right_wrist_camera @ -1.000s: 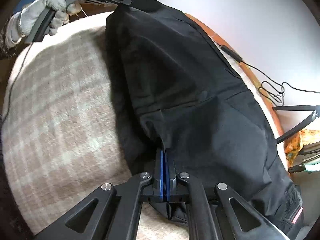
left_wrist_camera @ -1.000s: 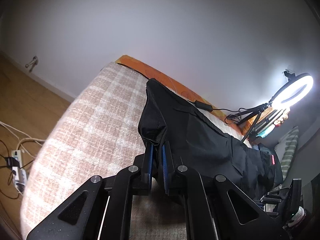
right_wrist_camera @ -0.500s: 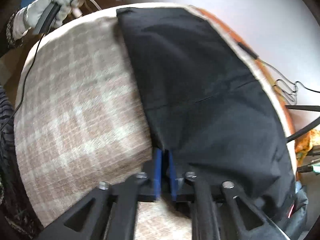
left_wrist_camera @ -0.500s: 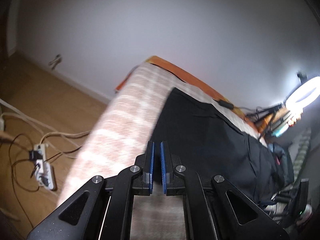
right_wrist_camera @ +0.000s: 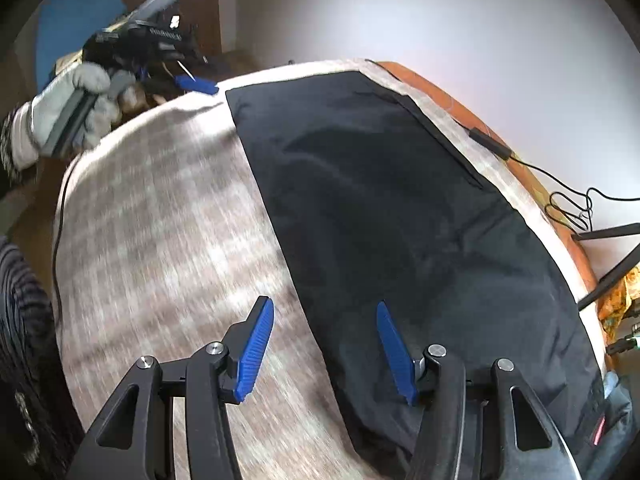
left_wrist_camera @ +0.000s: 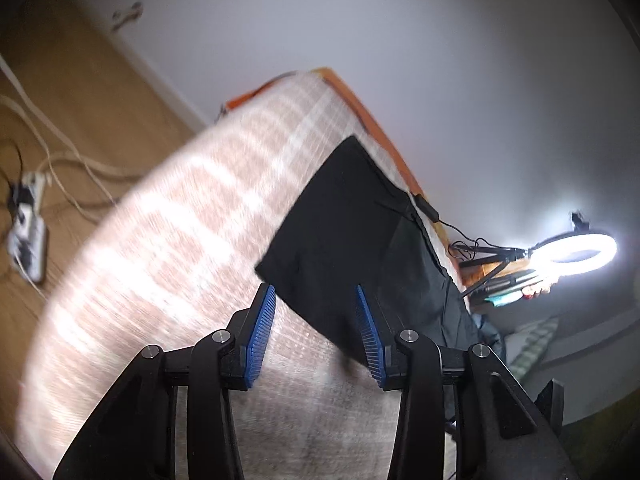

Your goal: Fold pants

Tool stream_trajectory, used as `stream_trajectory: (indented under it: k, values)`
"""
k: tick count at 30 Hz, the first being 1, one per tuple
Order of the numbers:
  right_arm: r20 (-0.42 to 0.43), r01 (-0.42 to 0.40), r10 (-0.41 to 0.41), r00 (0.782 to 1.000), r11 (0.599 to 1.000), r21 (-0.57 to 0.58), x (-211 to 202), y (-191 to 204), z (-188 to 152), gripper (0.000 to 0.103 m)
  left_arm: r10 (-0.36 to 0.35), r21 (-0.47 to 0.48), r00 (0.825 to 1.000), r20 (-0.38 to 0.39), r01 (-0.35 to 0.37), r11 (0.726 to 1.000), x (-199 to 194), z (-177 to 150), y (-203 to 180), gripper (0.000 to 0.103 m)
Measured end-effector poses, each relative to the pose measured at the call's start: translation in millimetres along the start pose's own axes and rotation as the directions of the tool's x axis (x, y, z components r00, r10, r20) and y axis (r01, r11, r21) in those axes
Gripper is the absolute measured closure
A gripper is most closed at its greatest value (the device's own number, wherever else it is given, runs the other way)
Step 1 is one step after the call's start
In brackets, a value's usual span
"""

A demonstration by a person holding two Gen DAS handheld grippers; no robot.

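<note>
- The black pants lie spread flat on a bed covered by a beige and white checked blanket.
- The pants sit toward the far side of the bed, beside the wall; bare blanket fills the near side.
- In the right wrist view, the long near edge of the pants runs straight from the far end of the bed toward the camera.
- The right hand-held gripper has its two blue-padded fingers spread wide apart and holds nothing.
- Its left pad is over bare blanket and its right pad is over the black cloth, so the edge of the pants passes between them.
- The left hand-held gripper is also spread wide, with nothing between its blue pads.
- A corner of the pants appears just beyond and between the left gripper's fingers.
- From the right wrist view, the left gripper shows at the far end of the bed, held by a hand in a grey glove, just off the pants' far corner.
- An orange strip edges the bed along the wall, with a thin black cable trailing over it.
- A lit ring light glows beyond the bed's far end.
- A power strip with cords lies on the wooden floor.
- The blanket looks blurred in both views.
</note>
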State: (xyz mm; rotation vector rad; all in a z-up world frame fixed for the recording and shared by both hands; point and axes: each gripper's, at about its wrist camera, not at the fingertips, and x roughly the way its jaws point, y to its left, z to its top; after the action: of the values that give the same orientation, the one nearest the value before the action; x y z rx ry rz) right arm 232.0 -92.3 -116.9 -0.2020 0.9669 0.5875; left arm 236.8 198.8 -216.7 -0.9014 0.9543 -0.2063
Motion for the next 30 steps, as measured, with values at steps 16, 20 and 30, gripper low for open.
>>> stream_trajectory:
  k: [16,20,30]
  values:
    - [0.104,-0.087,0.065,0.992,0.971,0.222,-2,-22,20,0.040,-0.116,0.043,0.979,0.168,0.110,0.993,32,2,-39,0.093]
    - [0.136,-0.128,0.089,0.987,0.942,0.310,-6,-44,33,0.031,-0.121,0.144,0.981,0.152,0.099,0.985,42,-2,-62,0.093]
    - [0.235,-0.386,0.309,0.922,0.798,0.463,30,-90,128,0.024,-0.045,0.300,0.993,0.106,0.011,0.954,67,-20,-82,0.094]
